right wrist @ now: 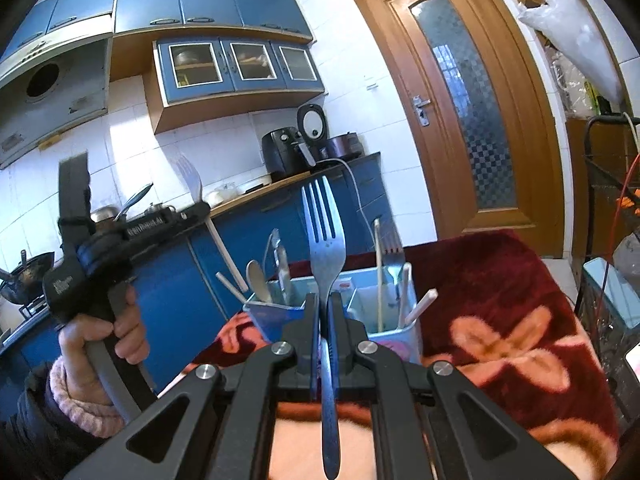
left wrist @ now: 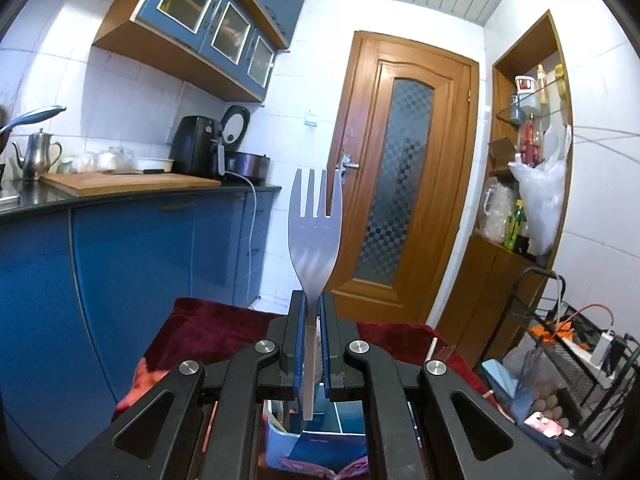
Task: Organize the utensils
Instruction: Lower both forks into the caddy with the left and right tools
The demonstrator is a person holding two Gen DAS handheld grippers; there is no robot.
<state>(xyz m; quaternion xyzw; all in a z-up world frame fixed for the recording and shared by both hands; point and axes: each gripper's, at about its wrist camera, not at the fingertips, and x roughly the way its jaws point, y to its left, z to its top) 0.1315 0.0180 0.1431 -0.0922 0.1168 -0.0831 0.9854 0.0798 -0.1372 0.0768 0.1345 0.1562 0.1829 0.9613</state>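
Note:
My left gripper [left wrist: 314,300] is shut on a white plastic fork [left wrist: 316,220], which stands upright with its tines up. That same gripper and its fork [right wrist: 191,184] show at the left of the right wrist view, held in a hand. My right gripper [right wrist: 323,300] is shut on a metal fork [right wrist: 325,236], tines up, handle running back toward the camera. Just beyond it, a light blue divided utensil holder [right wrist: 400,334] stands on a dark red floral blanket [right wrist: 500,312]. Its left compartment holds a metal spoon [right wrist: 256,276] and other metal pieces; its right holds white sticks and a fork.
A blue kitchen counter with a wooden cutting board [left wrist: 128,182], a kettle [left wrist: 36,156] and an air fryer [left wrist: 198,146] runs along the left. A wooden door [left wrist: 400,172] stands ahead. A black wire rack [left wrist: 572,344] and shelves of bottles crowd the right.

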